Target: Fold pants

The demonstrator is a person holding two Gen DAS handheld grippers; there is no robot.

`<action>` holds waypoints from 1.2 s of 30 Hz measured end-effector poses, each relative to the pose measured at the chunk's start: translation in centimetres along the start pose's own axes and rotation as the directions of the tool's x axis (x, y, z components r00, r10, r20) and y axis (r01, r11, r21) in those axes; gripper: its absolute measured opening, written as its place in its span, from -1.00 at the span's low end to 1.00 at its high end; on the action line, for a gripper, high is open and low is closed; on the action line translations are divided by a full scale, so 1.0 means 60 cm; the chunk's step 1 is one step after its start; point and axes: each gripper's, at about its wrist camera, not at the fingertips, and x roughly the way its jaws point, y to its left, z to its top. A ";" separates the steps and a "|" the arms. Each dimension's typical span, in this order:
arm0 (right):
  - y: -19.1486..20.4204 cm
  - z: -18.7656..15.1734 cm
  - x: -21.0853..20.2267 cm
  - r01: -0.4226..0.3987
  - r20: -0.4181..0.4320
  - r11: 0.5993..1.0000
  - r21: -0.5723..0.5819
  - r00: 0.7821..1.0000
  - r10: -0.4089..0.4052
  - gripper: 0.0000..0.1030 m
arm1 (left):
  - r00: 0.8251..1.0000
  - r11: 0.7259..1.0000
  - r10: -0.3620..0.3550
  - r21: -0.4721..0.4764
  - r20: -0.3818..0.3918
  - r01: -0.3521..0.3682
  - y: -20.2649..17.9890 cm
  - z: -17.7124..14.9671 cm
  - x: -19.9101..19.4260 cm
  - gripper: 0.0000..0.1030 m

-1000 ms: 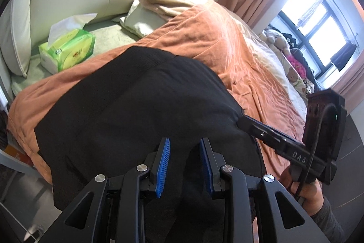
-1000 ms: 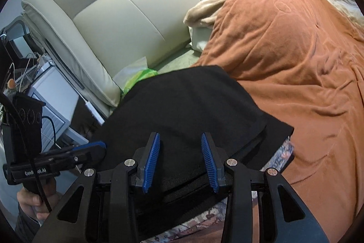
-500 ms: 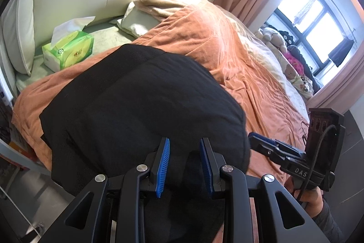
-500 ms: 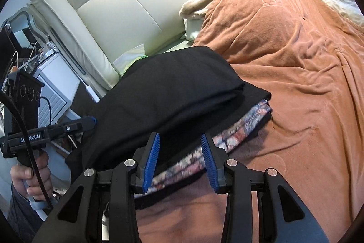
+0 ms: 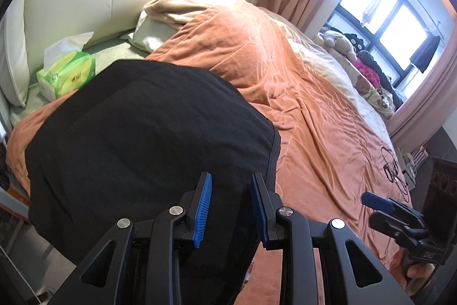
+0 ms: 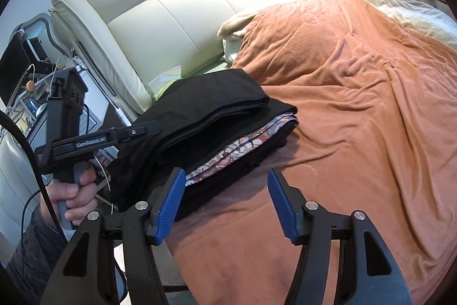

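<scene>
Your left gripper [image 6: 154, 127] carries white lettering along its side, too small to read; the green tissue pack [image 5: 67, 73] has print you can't make out either. The black pants [image 6: 217, 116] lie folded in thick layers on the orange blanket [image 6: 357, 110] near the bed's edge, a patterned lining showing at the fold. Your left gripper stands narrow with the black fabric between its pads. Your right gripper [image 6: 224, 203] is opening, nothing between its jaws.
</scene>
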 end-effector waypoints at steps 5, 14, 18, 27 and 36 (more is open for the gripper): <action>-0.018 -0.029 -0.061 0.083 0.027 0.996 0.010 0.996 -0.083 0.38 | 0.999 1.000 0.004 0.029 -0.043 -0.003 -0.024 -0.031 -0.001 -0.43; -0.016 -0.071 -0.164 0.115 0.049 0.993 0.039 0.992 -0.117 0.58 | 0.997 0.997 0.056 0.059 -0.049 -0.053 -0.078 -0.055 -0.054 -0.41; -0.007 -0.086 -0.222 0.144 0.073 0.989 0.036 0.987 -0.146 0.62 | 0.998 0.996 0.055 0.078 -0.029 -0.053 -0.112 -0.067 -0.086 -0.06; 0.029 -0.136 -0.357 0.215 0.147 0.975 0.046 0.964 -0.220 0.99 | 0.996 0.990 0.016 0.136 0.090 -0.028 -0.198 -0.110 -0.182 0.91; 0.071 -0.189 -0.465 0.289 0.198 0.956 0.054 0.935 -0.294 1.00 | 0.989 0.975 -0.006 0.220 0.145 -0.026 -0.281 -0.157 -0.254 0.99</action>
